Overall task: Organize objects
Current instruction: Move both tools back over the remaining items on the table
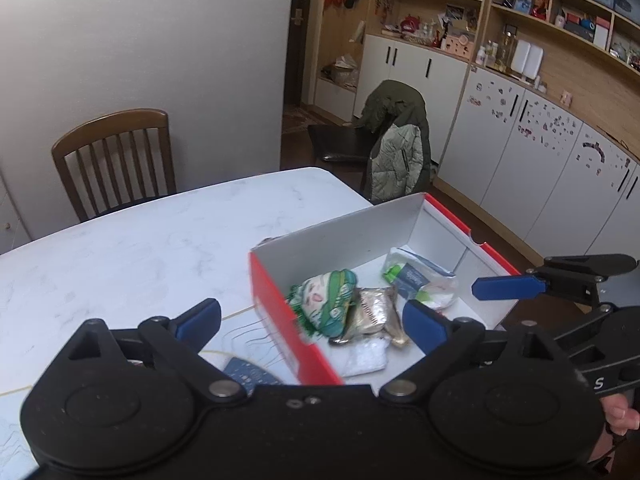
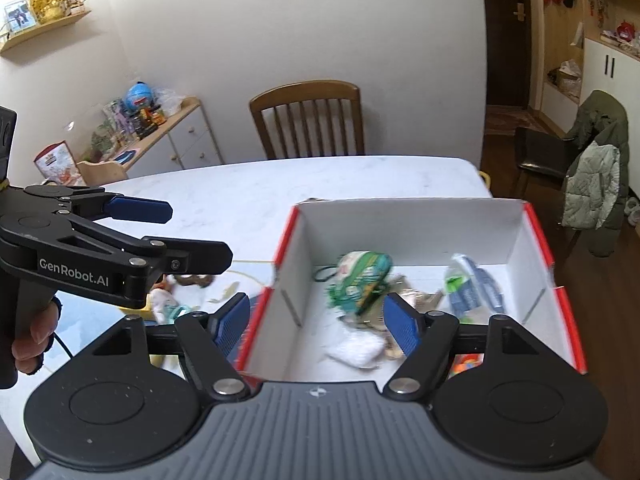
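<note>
A red-and-white cardboard box (image 1: 280, 312) (image 2: 536, 240) stands open on the white marble table (image 1: 140, 248). Inside lie a green-and-white pouch (image 1: 328, 300) (image 2: 360, 276), a gold-brown packet (image 1: 374, 310), a white packet (image 1: 366, 356) (image 2: 354, 350) and a blue-and-white tissue pack (image 1: 420, 280) (image 2: 472, 284). My left gripper (image 1: 312, 320) is open, astride the box's near-left corner, pads touching nothing. My right gripper (image 2: 318, 324) is open above the box's near-left wall, holding nothing. A blue finger of the right gripper (image 1: 508, 286) shows over the box's right side.
Small loose items (image 2: 168, 304) and a blue patterned piece (image 1: 248, 376) lie on the table left of the box. An orange thing (image 2: 464, 364) sits by its right wall. A wooden chair (image 2: 308, 120) stands at the far edge, a jacket-draped chair (image 1: 396, 148) beyond.
</note>
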The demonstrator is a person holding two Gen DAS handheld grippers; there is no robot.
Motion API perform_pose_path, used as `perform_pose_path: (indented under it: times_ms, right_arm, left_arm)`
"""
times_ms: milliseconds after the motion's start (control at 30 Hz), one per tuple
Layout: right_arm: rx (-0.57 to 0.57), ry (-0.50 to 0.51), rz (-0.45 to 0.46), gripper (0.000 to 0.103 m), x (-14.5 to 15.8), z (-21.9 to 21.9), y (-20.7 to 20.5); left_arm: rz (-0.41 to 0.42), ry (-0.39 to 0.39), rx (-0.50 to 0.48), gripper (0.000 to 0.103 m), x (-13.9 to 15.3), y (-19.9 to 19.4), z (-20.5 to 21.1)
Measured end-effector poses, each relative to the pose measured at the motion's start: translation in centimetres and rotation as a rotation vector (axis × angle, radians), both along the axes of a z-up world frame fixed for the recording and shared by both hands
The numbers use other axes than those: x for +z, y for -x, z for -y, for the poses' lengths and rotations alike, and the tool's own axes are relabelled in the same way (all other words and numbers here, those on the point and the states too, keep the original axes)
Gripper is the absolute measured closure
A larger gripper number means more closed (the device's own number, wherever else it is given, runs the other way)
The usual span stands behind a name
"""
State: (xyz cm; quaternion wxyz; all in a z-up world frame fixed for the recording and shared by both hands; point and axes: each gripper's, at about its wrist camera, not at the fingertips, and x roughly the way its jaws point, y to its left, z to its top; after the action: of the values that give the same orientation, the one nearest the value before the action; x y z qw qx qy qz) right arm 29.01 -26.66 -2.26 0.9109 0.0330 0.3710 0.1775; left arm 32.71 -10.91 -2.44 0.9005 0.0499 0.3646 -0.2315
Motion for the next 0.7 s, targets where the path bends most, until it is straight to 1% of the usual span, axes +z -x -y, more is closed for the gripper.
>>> perform_pose_path:
  times_ms: [233, 333, 400, 533, 700]
  right_arm:
    - [0.034, -0.006, -0.003, 0.025, 0.1, -3.6, 0.6]
    - [0.048, -0.002, -0.002, 0.022, 0.0, -5.1, 0.8]
    - [0.058, -0.004, -0.005, 0.022, -0.1, -6.1, 1.0]
    - [0.070, -0.006, -0.013, 0.019, -0.3, -8.0, 1.0]
    - [0.086, 0.002, -0.019, 0.019, -0.8, -10.6, 1.0]
  left_arm:
    - [0.003, 0.026, 0.049, 0.001, 0.4, 0.4, -4.4]
    - [0.003, 0.030, 0.068, 0.001, 0.4, 0.4, -6.2]
    - [0.004, 0.031, 0.081, 0.001, 0.3, 0.4, -7.4]
    - [-0.007, 0.047, 0.113, 0.000, 0.1, 0.2, -10.0]
    - [-0.013, 0.039, 0.153, 0.000, -0.9, 0.0, -12.8]
